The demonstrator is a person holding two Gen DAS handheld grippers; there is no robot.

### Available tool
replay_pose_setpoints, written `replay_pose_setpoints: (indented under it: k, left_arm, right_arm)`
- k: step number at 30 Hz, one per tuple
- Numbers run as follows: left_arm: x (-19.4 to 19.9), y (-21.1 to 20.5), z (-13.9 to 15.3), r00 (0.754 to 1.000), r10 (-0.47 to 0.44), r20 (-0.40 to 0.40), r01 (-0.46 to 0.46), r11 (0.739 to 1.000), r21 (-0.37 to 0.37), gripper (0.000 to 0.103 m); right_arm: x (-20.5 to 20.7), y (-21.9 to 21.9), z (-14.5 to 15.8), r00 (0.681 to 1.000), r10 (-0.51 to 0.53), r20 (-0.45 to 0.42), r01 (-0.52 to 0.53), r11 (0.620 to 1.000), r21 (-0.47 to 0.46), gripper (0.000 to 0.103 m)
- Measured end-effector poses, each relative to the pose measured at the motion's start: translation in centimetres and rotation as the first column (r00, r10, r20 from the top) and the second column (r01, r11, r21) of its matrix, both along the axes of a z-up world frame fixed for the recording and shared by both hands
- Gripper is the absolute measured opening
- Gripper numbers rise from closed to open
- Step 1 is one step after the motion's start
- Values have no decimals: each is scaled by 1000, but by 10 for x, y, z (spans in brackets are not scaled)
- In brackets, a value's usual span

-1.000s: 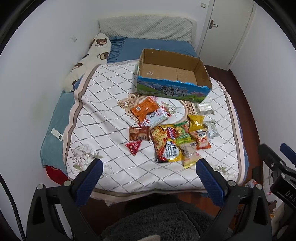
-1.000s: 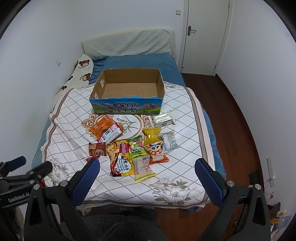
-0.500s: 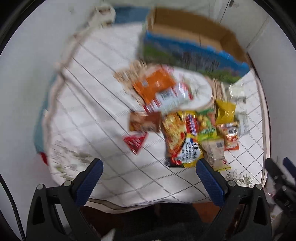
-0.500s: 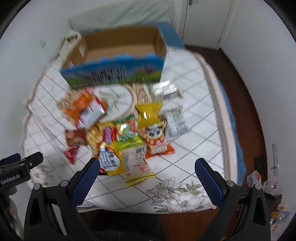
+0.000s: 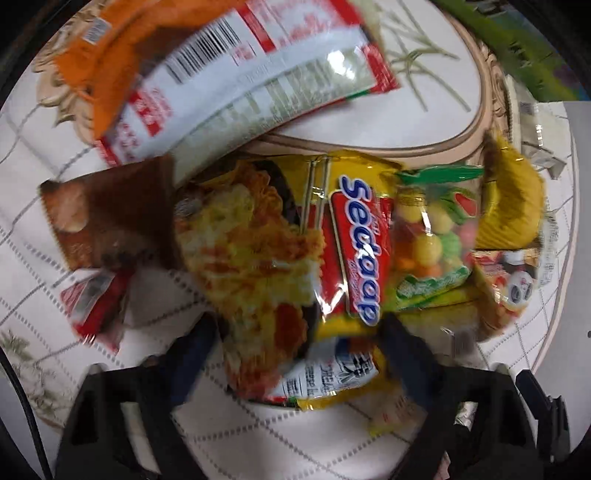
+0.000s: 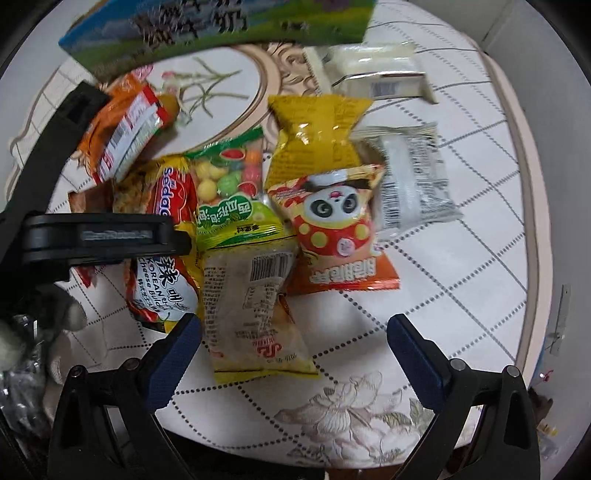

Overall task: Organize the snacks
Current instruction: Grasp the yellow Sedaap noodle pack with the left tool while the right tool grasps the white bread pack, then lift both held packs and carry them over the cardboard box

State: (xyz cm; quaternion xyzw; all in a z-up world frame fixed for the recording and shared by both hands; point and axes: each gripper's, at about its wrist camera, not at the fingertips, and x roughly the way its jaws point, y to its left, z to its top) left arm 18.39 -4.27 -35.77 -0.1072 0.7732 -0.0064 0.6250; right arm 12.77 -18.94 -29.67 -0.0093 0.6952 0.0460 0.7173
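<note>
Two hand-held grippers drop onto a snack pile below the milk carton box (image 6: 221, 26).

Left of the pile's centre, the left gripper (image 5: 295, 347), jaws just narrowing, straddles the Sedaap noodle packet (image 5: 295, 258) without yet clamping it; to its right, the right gripper (image 6: 295, 343) stands spread over the pale yellow packet (image 6: 255, 317). The pick-up appears in hand; next, each needs to close, lift, and carry to the box.
</note>
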Motion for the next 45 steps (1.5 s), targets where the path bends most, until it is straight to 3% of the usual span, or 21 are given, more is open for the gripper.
replay_pose_setpoints:
  k: [2, 6, 9, 15, 18, 19, 20, 25, 31, 38, 45]
  left_arm:
    - [-3, -1, 1, 999, -23, 29, 23, 1000, -5, 82]
    - [-23, 0, 14, 985, -154, 75, 146, 984, 106, 78]
    - [-31, 3, 17, 975, -204, 87, 187, 967, 172, 79]
    - [-21, -10, -21, 974, -220, 57, 207, 962, 180, 91]
    - [-24, -16, -26, 975, -210, 77, 193, 963, 187, 91]
    - [-24, -17, -26, 974, -209, 85, 191, 964, 183, 90]
    - [-28, -15, -21, 974, -206, 93, 187, 966, 176, 89]
    - [-53, 7, 11, 974, -189, 126, 169, 973, 154, 89]
    - [-65, 12, 43, 961, -214, 177, 191, 972, 138, 89]
    - [-74, 14, 99, 923, -277, 267, 256, 960, 113, 87]
    - [-42, 26, 165, 886, -262, 384, 247, 965, 88, 87]
  right_arm:
    - [4, 4, -9, 1000, 19, -13, -19, 1000, 2, 102]
    - [11, 15, -28, 997, 46, -54, -45, 999, 11, 100]
    - [14, 22, -44, 995, 51, -87, -50, 999, 12, 99]
    - [18, 37, -85, 987, 20, -161, -18, 1000, 14, 90]
    - [15, 45, -106, 983, 10, -184, -10, 1000, 4, 82]
    - [12, 47, -111, 982, 6, -189, -5, 1000, 2, 73]
    - [11, 48, -116, 982, 0, -190, 1, 1000, 3, 63]
    - [-1, 58, -126, 986, -36, -165, 36, 999, 2, 46]
    - [-20, 61, -117, 987, -95, -133, 102, 994, 48, 42]
    - [-38, 63, -87, 983, -182, -36, 185, 973, 138, 41]
    - [-21, 35, 11, 967, -238, 96, 210, 948, 239, 41]
